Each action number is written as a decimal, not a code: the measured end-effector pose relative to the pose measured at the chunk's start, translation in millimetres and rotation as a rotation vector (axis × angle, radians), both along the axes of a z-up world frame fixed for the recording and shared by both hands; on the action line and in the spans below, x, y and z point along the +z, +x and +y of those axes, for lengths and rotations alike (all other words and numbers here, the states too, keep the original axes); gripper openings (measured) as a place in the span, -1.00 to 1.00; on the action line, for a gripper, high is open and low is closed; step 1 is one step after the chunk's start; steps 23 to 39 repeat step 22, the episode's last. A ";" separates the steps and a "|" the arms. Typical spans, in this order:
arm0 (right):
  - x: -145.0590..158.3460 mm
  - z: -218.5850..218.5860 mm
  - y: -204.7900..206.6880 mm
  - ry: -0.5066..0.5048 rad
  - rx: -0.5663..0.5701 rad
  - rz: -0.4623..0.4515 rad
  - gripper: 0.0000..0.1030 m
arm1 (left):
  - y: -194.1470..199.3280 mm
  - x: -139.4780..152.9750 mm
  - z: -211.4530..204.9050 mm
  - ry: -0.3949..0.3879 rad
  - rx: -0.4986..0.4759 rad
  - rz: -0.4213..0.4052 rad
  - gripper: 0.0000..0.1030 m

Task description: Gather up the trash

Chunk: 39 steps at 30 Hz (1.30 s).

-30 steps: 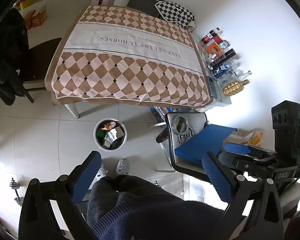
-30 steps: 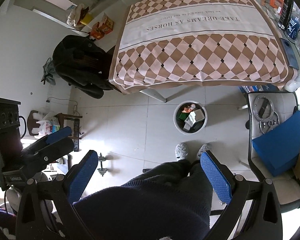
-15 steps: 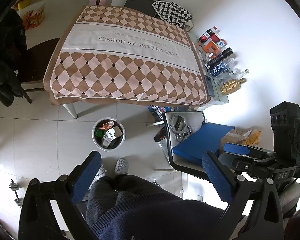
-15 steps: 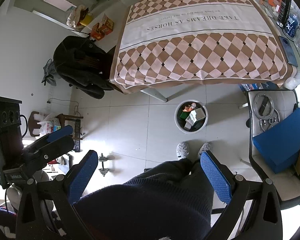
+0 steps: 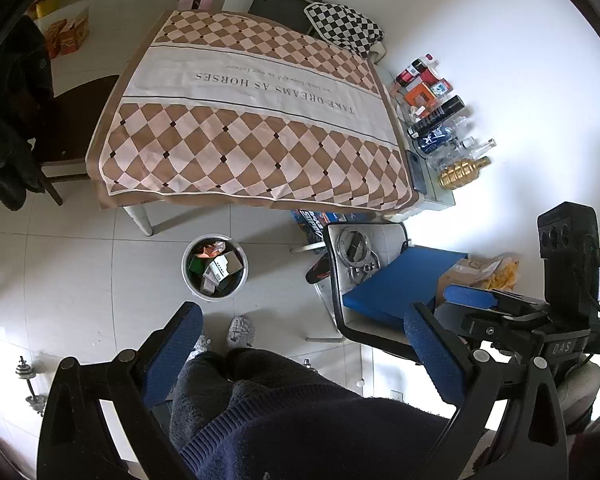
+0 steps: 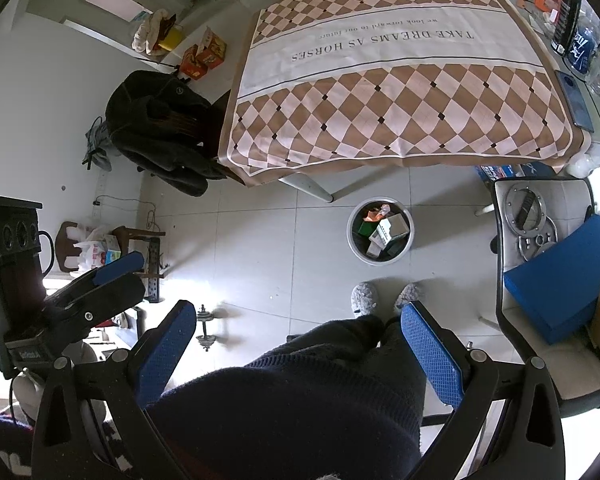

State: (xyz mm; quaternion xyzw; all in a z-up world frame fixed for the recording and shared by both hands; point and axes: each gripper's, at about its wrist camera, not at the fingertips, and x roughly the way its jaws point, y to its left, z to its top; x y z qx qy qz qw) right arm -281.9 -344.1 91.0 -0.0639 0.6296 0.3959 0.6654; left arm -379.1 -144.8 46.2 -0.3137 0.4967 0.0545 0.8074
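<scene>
A round grey trash bin (image 5: 215, 266) stands on the tiled floor in front of the table, holding boxes and wrappers; it also shows in the right wrist view (image 6: 381, 232). My left gripper (image 5: 304, 344) is open and empty, held high above the floor over my legs. My right gripper (image 6: 300, 340) is open and empty at the same height. The table (image 5: 240, 120) is covered by a brown checkered cloth (image 6: 400, 80) with nothing lying on it.
Bottles, cans and boxes (image 5: 432, 108) line the table's right edge by the wall. A chair (image 5: 376, 280) with a blue box and metal rings stands right of the bin. A chair draped with a black coat (image 6: 160, 128) is at the left. Dumbbells (image 6: 206, 328) lie on the floor.
Both grippers have drifted slightly; the table and bin sit a little lower and nearer the middle of the views. Both grippers stay open and empty.
</scene>
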 end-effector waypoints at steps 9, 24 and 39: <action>1.2 -5.3 -0.4 -0.002 0.014 0.008 1.00 | -3.0 -0.5 4.0 0.000 -0.008 0.000 1.00; 0.8 -6.2 -1.8 -0.001 0.015 0.007 1.00 | -4.5 0.8 5.4 -0.007 -0.010 -0.009 1.00; 0.8 -6.2 -1.8 -0.001 0.015 0.007 1.00 | -4.5 0.8 5.4 -0.007 -0.010 -0.009 1.00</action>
